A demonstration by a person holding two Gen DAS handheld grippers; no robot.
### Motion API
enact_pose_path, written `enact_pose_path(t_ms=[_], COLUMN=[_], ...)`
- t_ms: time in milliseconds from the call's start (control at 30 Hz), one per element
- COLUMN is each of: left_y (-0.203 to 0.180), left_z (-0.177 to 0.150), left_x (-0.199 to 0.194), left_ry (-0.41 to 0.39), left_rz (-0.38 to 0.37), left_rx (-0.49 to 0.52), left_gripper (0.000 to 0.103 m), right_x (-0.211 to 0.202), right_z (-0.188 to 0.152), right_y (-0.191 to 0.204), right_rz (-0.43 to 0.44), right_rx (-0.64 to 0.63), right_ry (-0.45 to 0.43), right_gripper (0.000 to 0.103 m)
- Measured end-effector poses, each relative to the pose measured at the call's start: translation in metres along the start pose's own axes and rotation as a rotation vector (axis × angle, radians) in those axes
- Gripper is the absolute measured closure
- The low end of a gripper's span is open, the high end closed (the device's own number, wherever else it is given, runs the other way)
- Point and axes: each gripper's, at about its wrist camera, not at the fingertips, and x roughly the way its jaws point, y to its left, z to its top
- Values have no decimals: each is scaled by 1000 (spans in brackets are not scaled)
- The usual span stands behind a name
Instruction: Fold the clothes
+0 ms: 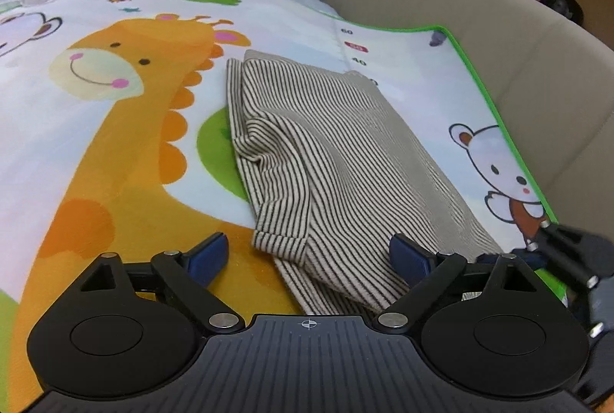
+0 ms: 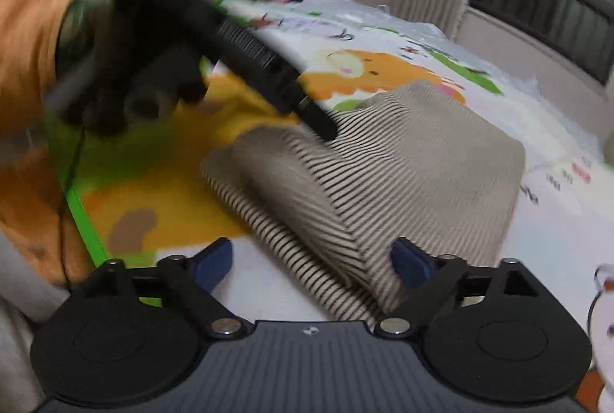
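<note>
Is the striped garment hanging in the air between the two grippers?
No, the striped garment lies folded on the giraffe play mat, and the jaws of both grippers stand open with nothing clamped.

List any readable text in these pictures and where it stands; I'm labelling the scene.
"60" on the mat's printed scale.
"40" lower on that scale.
A white number on the red tag between them: too blurred.
Same scale in the right wrist view: unreadable.

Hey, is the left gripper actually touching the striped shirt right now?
Cannot tell. In the left wrist view the left gripper stands open around the striped shirt; its right pad overlaps the cloth, no clear contact or gap.
</note>
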Motion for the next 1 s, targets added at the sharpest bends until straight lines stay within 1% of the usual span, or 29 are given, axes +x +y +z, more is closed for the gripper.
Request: enact_pose_path(t_ms=[100,133,167,200,267,367,467,533,633,767,867,933,1000], left_y=[-4,-6,-7,-8,-9,-11,-12,-13,-25,-59,-80,-89,-93], left_z=[3,4,5,6,7,7,4,2,-5,-15,-24,-30,-35], left_x=[-5,-7,-10,-13,-19,-28,-36,-42,-43,-24,-8,-5,-9], left_ry=[-16,-24,-33,-45,-67,-88,-92,-92,-74,-70,-62,-56,-55], left_rz=[1,1,0,-3,-6,5,5,-2,-41,-21,-2,-15,-36], left_rx=[23,33,42,52,72,107,165,209,344,567,707,773,802], left_gripper=[9,8,8,8,8,6,5,3,2,1,1,1,1], right_x=[4,4,3,2,-2,-8,-8,-6,2,9,14,16,20], right_z=[3,5,7,8,12,10,1,-3,-7,-13,-12,-14,-16], right_y=[7,5,1,-7,-30,-69,-103,-115,-120,-125,-129,-133,-136], right_rz=[-31,-35,-43,-46,3,78,135,168,195,226,242,258,272], right_rx=[-67,-62,-47,-12,118,353,540,615,664,740,794,821,843], right_ry=[-5,-7,-9,-10,-17,-28,-30,-26,-17,-5,-4,-3,-5], right_gripper=[7,16,34,38,49,57,59,59,60,60,60,60,60])
